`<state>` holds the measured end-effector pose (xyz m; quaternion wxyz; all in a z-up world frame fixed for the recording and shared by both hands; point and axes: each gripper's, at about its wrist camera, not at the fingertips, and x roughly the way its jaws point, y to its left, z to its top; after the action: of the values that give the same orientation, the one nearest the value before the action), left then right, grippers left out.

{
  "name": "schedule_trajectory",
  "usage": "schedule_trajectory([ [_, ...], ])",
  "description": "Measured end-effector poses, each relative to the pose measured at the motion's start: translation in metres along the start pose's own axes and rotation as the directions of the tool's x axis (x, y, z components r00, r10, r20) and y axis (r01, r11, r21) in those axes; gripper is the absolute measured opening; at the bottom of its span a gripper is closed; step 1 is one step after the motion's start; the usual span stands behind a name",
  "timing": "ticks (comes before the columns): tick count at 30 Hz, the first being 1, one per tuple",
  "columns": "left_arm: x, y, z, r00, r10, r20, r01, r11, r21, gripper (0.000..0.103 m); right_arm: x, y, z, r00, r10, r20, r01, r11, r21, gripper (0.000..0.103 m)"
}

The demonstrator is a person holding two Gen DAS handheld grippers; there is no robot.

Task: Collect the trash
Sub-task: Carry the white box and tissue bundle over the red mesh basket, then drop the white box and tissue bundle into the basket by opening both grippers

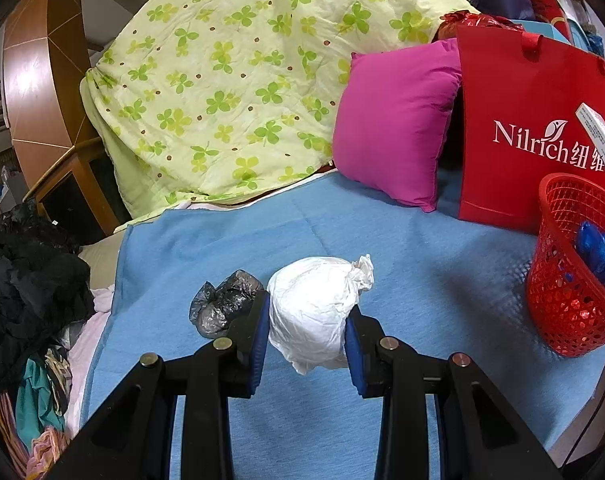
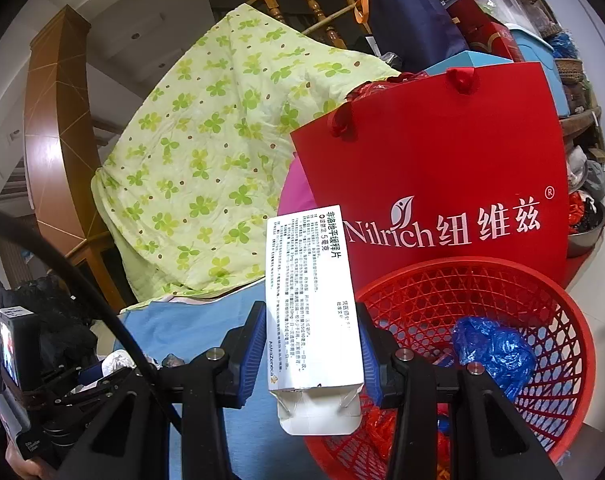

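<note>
Both grippers clamp trash: left gripper (image 1: 307,330) white bundle (image 1: 314,312), right gripper (image 2: 310,350) box (image 2: 312,320).

Red basket (image 2: 502,292), clover-print green quilt (image 1: 230,80)

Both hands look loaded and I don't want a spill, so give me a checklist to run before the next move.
1. Right gripper clamps the white medicine box: ok.
2. Box over the red basket opening: not ok, it hangs at the near rim.
3. Left gripper clamps the white bundle: ok.
4. Bundle lifted clear of the blue blanket: cannot tell.
5. Room in basket beside the blue bag: ok.
6. Black bag collected: not ok, it lies on the blanket.
</note>
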<state>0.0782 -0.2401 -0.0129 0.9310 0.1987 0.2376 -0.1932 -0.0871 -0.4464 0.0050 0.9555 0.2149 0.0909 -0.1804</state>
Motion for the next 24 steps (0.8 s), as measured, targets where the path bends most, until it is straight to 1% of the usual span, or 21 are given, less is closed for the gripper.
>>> schedule_trajectory([
  [7, 0.000, -0.009, 0.003, 1.000, -0.009, 0.000, 0.009, 1.000, 0.007, 0.036, -0.002, -0.005, 0.000, 1.000, -0.002, 0.001, 0.002, 1.000, 0.002, 0.045],
  [13, -0.004, -0.024, 0.006, 0.999, -0.039, -0.010, 0.040, 0.999, 0.009, 0.036, -0.008, -0.016, 0.002, 1.000, -0.001, 0.007, 0.001, 1.000, 0.018, 0.045],
  [16, -0.010, -0.035, 0.010, 0.996, -0.091, -0.022, 0.091, 0.996, -0.004, 0.036, -0.014, -0.022, 0.004, 1.000, -0.003, 0.017, 0.002, 1.000, 0.031, 0.045],
  [19, -0.016, -0.046, 0.017, 0.988, -0.150, -0.030, 0.149, 0.988, -0.024, 0.036, -0.019, -0.034, 0.007, 1.000, -0.005, 0.023, 0.003, 0.998, 0.061, 0.045],
  [21, -0.021, -0.056, 0.023, 0.978, -0.204, -0.031, 0.203, 0.978, -0.043, 0.036, -0.022, -0.042, 0.010, 1.000, -0.004, 0.026, 0.002, 0.996, 0.084, 0.045],
  [24, -0.028, -0.077, 0.033, 0.956, -0.290, -0.034, 0.289, 0.956, -0.050, 0.036, -0.028, -0.059, 0.013, 0.999, -0.007, 0.034, 0.002, 0.991, 0.134, 0.045],
])
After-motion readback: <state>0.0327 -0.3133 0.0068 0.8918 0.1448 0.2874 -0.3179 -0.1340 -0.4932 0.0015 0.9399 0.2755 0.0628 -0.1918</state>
